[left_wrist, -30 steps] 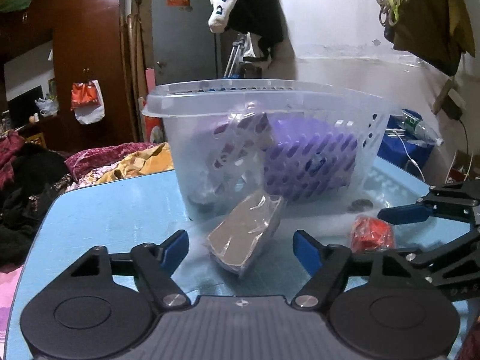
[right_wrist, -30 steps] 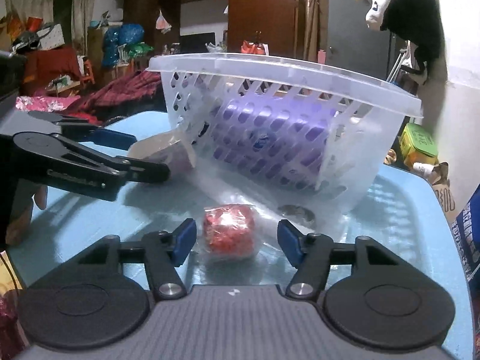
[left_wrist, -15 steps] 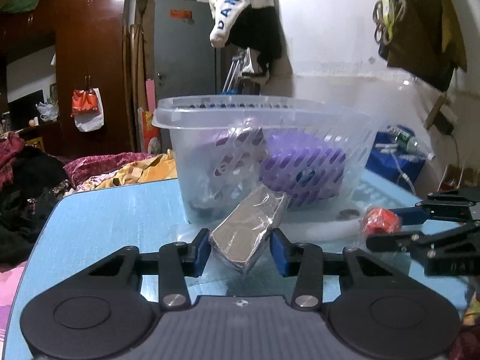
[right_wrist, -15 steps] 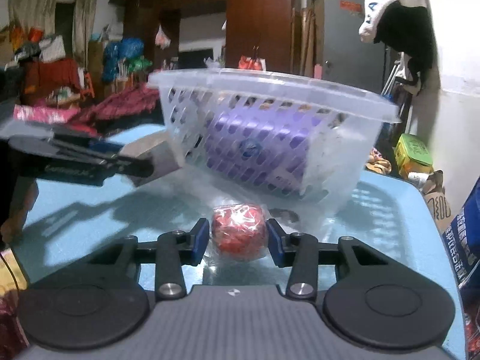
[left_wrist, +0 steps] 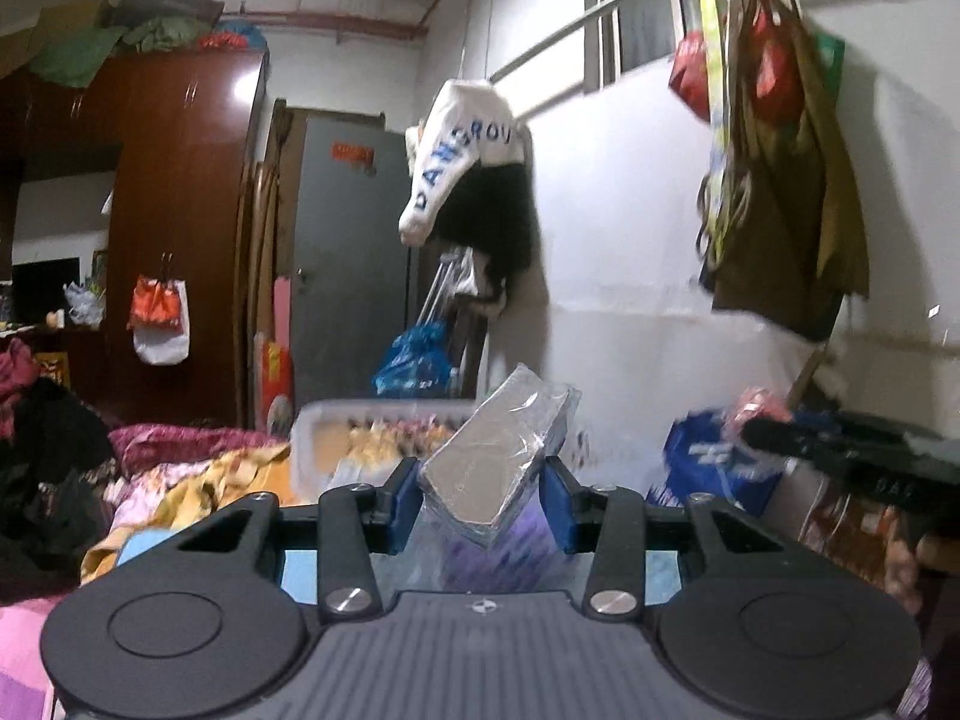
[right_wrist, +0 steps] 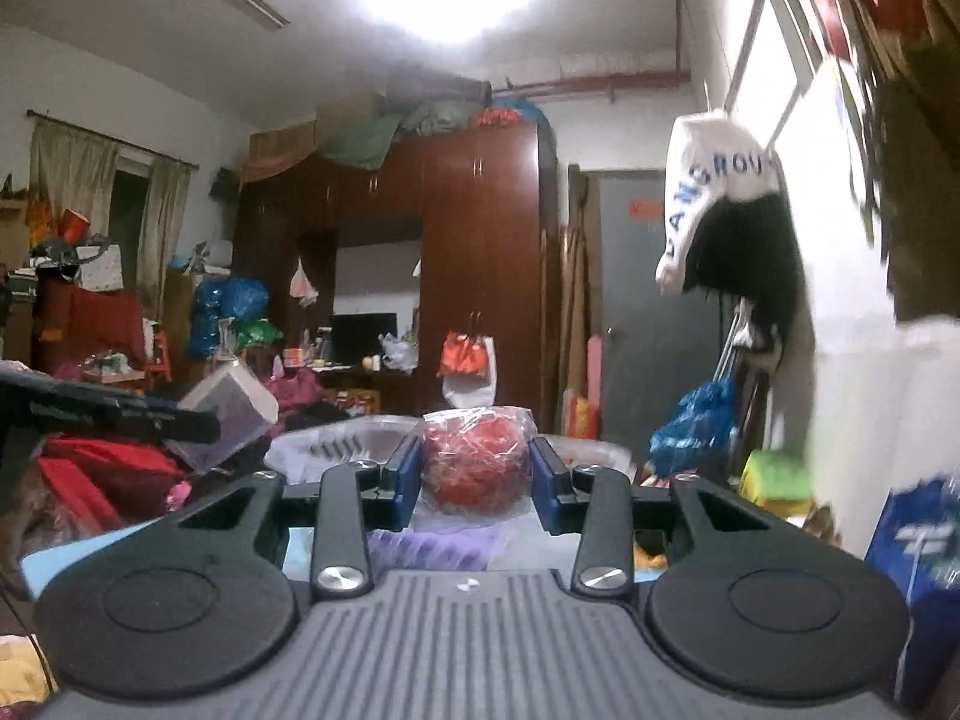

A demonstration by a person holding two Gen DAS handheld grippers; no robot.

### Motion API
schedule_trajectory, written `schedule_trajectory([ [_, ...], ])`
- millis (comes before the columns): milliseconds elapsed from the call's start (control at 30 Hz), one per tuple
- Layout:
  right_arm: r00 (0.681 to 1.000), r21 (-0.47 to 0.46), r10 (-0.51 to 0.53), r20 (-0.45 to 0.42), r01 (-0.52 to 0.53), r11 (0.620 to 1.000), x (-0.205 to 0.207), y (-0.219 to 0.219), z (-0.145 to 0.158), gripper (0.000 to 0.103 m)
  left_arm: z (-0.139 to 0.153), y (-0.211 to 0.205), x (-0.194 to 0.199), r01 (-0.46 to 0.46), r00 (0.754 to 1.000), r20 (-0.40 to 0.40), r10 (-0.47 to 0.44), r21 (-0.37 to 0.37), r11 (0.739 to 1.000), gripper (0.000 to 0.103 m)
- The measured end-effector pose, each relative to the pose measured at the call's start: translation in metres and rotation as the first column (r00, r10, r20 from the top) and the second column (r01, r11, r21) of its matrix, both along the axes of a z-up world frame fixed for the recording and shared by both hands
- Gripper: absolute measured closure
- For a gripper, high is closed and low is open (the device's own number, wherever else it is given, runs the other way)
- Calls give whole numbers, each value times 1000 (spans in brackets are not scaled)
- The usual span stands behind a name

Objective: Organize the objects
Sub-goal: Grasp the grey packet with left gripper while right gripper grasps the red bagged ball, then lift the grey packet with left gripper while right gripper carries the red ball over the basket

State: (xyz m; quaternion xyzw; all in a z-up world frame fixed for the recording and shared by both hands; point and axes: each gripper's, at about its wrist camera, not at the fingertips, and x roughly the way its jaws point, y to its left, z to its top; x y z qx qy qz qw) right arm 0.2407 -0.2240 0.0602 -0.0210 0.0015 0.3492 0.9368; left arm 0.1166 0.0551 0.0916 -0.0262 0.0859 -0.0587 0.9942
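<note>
Left gripper is clamping the wrapped grey block aloft; right gripper is squeezing the bagged red ball above the white basket. Best lowering each inside before releasing.

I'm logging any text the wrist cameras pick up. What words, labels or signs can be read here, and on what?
"DANGROU", blue letters on the white hanging garment; the right wrist view shows only "ANGROU".
"DAS", partly cut off, on the right gripper's black finger.
Orange sign on the grey door: too blurred to read.
Blue box with white print: blurred, unreadable.
Wrapped grey block and wrapped red ball: no readable text.
</note>
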Motion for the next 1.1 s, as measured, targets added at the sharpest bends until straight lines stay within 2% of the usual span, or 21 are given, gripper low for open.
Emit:
schedule_trajectory([
  [100, 1000, -3, 15, 6, -15, 1000, 5, 6, 12, 62, 14, -7, 4, 12, 1000, 20, -12, -7, 1000, 57],
  [300, 999, -9, 31, 24, -30, 999, 2, 9, 23, 62, 26, -30, -2, 17, 999, 50, -19, 29, 999, 57],
  [633, 997, 0, 48, 65, -49, 999, -6, -3, 28, 62, 39, -42, -12, 25, 996, 81, -29, 48, 999, 57],
  [767, 994, -13, 54, 98, -53, 999, -4, 1, 30, 62, 46, -44, -4, 14, 996, 83, -18, 43, 999, 57],
  [867, 992, -41, 39, 118, -34, 999, 9, 12, 32, 62, 50, -41, 19, -13, 999, 50, 12, 22, 1000, 57],
  [933, 995, -68, 23, 100, -17, 998, 24, 23, 32, 62, 49, -38, 45, -44, 999, 2, 44, 14, 999, 57],
  [1033, 1000, -120, -1, 4, 2, 993, 58, 43, 29, 62, 40, -30, 89, -77, 993, -95, 76, -6, 997, 57],
  [1100, 996, -153, -14, -91, 0, 988, 84, 57, 23, 61, 31, -27, 117, -89, 983, -161, 86, -7, 996, 57],
])
